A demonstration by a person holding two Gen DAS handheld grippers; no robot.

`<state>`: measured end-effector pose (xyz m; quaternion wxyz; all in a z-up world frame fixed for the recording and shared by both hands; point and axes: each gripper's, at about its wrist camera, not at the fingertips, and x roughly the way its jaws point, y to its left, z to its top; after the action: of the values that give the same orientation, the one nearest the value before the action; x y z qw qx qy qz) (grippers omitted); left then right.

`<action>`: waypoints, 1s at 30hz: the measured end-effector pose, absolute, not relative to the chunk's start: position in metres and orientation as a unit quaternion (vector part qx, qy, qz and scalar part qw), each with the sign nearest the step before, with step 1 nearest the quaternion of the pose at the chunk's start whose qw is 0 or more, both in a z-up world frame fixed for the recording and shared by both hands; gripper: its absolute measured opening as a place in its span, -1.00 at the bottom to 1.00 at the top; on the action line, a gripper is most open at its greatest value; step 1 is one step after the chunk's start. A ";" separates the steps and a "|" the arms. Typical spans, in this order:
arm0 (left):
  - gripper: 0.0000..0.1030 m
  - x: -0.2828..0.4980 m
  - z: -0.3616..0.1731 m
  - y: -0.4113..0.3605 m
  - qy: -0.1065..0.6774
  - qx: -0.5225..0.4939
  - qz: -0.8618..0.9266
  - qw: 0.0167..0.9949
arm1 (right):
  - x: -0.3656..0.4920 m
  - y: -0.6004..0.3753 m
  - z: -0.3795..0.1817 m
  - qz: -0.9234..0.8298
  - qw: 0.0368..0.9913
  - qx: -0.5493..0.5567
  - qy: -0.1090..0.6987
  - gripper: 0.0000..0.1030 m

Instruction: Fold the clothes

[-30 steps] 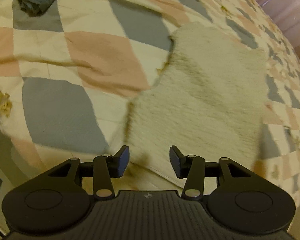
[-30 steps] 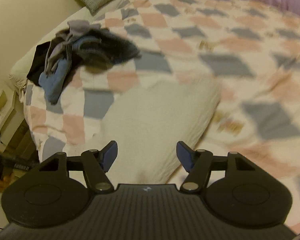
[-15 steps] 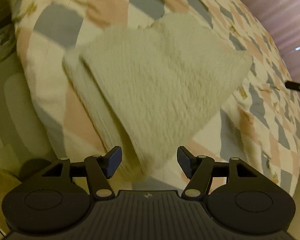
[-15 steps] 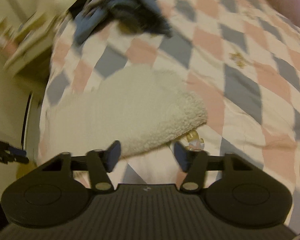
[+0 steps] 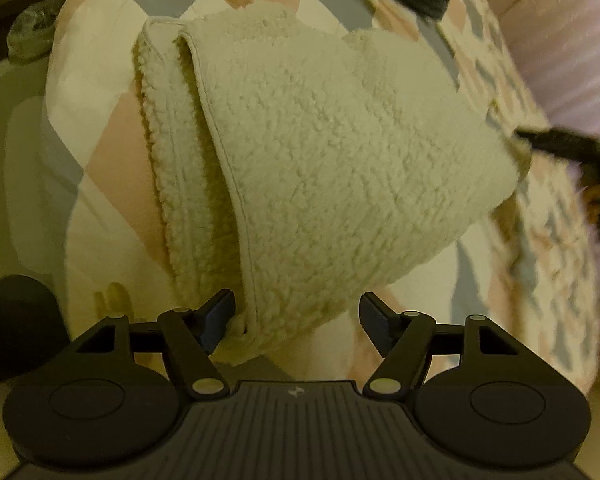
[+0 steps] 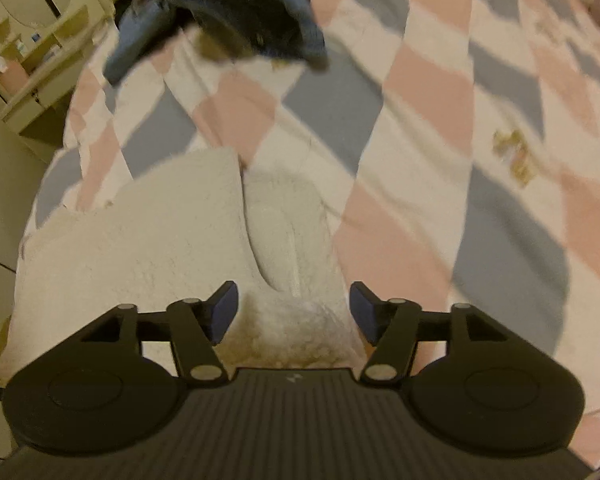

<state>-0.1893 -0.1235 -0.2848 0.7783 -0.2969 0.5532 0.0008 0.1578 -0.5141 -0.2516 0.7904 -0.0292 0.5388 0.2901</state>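
Fleece [image 5: 340,152]: cream, folded, flat on the quilt [image 5: 100,64] near the bed edge; in the left view a doubled hem running from upper left down toward the left finger.
Fleece, left view: corner lying between the fingers, nearer the left one; lower edge just in front of the left gripper [image 5: 296,312].
Fleece, right view [image 6: 140,248]: a narrow end of cloth running straight toward the right gripper [image 6: 292,308] and passing between its fingers.
Left gripper pose: low over the bed edge, pointed across the fleece toward the curtain [image 5: 560,40].
Right gripper pose: above the fleece, pointed along the bed toward the clothes pile [image 6: 228,12]; view blurred.
Left fingers [image 5: 220,312]: wide apart; left pad touching or just beside the fleece hem, cannot tell which; right pad clear of the cloth.
Right fingers [image 6: 224,308]: wide apart, on either side of the cloth, nothing clamped.
Clothes pile: dark blue, heaped on the quilt well beyond the fleece.
Right gripper in left view [image 5: 572,148]: dark, blurred, at the far right corner of the fleece.
Quilt: diamonds of pink, grey, white.
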 end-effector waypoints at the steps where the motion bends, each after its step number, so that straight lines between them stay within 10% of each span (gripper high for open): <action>1: 0.10 -0.189 -0.288 -0.122 0.551 -0.304 0.002 0.777 | 0.158 -0.514 -0.259 0.294 0.782 -0.021 0.549 0.15; 5: -0.80 -0.192 -0.293 -0.116 0.546 -0.304 -0.014 0.780 | 0.144 -0.527 -0.266 0.342 0.761 0.024 0.551 -0.62; 30: -0.65 -0.202 -0.305 -0.126 0.567 -0.245 -0.026 0.786 | 0.032 -0.597 -0.259 0.358 0.804 0.062 0.471 -0.78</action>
<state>-0.2023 -0.1256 -0.3052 0.7859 -0.2452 0.5670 -0.0262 0.0318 -0.5972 -0.2592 0.8040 0.0620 0.4706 0.3581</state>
